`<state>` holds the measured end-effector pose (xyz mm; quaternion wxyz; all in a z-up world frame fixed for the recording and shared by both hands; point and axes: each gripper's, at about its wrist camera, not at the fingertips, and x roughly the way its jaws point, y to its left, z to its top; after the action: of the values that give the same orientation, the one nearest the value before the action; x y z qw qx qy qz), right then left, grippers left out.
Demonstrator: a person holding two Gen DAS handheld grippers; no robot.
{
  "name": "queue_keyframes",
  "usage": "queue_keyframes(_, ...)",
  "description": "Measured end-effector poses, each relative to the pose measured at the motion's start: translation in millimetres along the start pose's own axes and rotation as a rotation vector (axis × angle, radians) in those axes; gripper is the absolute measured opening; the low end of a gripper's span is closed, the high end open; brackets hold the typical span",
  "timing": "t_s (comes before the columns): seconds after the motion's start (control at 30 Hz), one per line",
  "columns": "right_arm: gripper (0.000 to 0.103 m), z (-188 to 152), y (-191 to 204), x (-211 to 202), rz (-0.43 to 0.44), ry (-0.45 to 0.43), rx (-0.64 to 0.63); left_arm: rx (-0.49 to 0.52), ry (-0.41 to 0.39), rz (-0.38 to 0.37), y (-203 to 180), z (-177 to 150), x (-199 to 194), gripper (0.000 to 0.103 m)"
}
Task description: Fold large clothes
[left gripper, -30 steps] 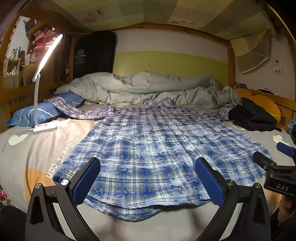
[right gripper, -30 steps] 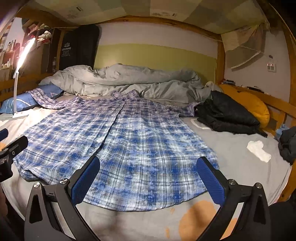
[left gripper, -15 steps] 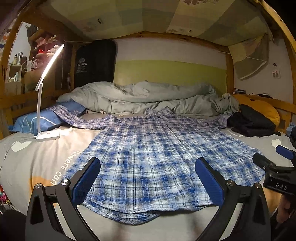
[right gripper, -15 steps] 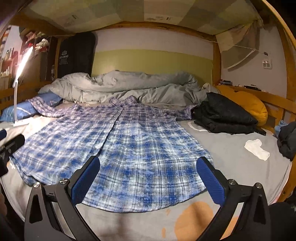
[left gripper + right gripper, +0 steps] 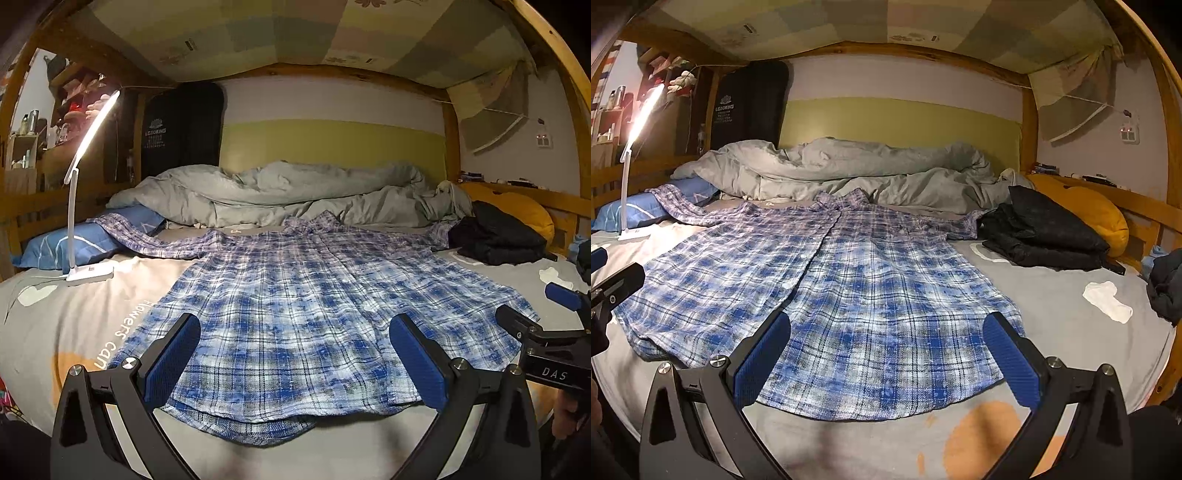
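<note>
Blue plaid shirt [image 5: 310,314] is lying spread flat, front up, on the grey bed sheet [image 5: 55,332], collar toward the far end, hem toward the cameras. One sleeve is stretching out toward the blue pillow [image 5: 62,240]; the other sleeve is running up against the pile of black clothes [image 5: 1041,236].

Left tongs [image 5: 295,354] are hovering over the near hem, both blue pads spread wide, nothing between them. Right tongs [image 5: 886,354] are likewise hovering above the hem on the other side, pads wide apart, gripping nothing. Neither pair is touching the fabric as far as can be told.

Crumpled grey duvet [image 5: 288,192] is bunching along the far end of the bed, just behind the collar. White desk lamp [image 5: 88,184] is standing lit beside the pillow, its base resting on the sheet. Yellow cushion [image 5: 1097,218] is sitting behind the black pile against the wooden rail. Small white cloth [image 5: 1108,301] is lying on the sheet, apart from the shirt.
</note>
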<state>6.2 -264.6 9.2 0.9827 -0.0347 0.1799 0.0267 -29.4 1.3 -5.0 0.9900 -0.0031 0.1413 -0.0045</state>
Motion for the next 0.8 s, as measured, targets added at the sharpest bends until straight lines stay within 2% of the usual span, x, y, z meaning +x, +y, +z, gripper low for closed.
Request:
queue_keyframes(0.63,0.103,-3,11,2,-0.004,-0.001,-0.041,-0.034,-0.007,0.032,19,2,-1,0.103)
queue_keyframes(0.8,0.103,-5,8,6,-0.002,0.012,-0.019,-0.035,-0.015,0.032,19,2,0,0.103)
